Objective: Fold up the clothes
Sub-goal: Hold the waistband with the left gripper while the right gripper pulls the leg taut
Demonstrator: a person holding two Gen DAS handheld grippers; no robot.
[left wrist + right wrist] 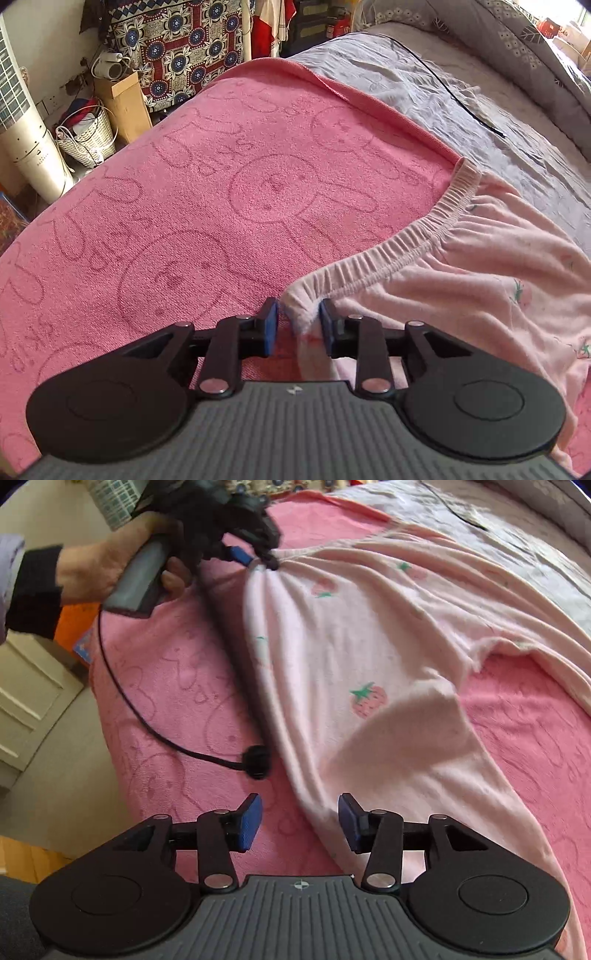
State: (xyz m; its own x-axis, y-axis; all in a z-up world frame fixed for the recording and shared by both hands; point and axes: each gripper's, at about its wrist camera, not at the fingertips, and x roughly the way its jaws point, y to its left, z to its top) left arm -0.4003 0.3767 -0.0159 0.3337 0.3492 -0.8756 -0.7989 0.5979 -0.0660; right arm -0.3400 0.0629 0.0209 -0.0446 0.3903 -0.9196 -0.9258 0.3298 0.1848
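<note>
A: Left wrist view first. What does the left gripper (298,322) have?

B: Its 2 blue pads stand partly apart, with the corner of the pale pink trousers' (480,280) waistband (399,243) bunched between them. The pad at 3 o'clock touches the cloth; at the other pad I see a thin gap, so I cannot tell whether it is a firm grip.

A: And where do the trousers lie?

B: They spread from the pads toward 3 o'clock, across a darker pink blanket (166,206) on the bed. A grey sheet (424,92) shows at 1 o'clock, with a black cable (443,85) on it.

A: Now the right wrist view.

B: The right gripper (300,821) is open, its pads well apart with nothing pressed between them. The edge of a trouser leg (369,775) passes beneath the gap and the pad at 3 o'clock.

A: Anything else?

B: At 11 o'clock a hand (99,572) holds the left gripper (258,559) at the gathered waistband (280,563). Folds fan from it toward 5 o'clock, and strawberry prints (369,699) dot the cloth. Another black cable (147,720) curls over the blanket (166,701) at 9 o'clock.
</note>
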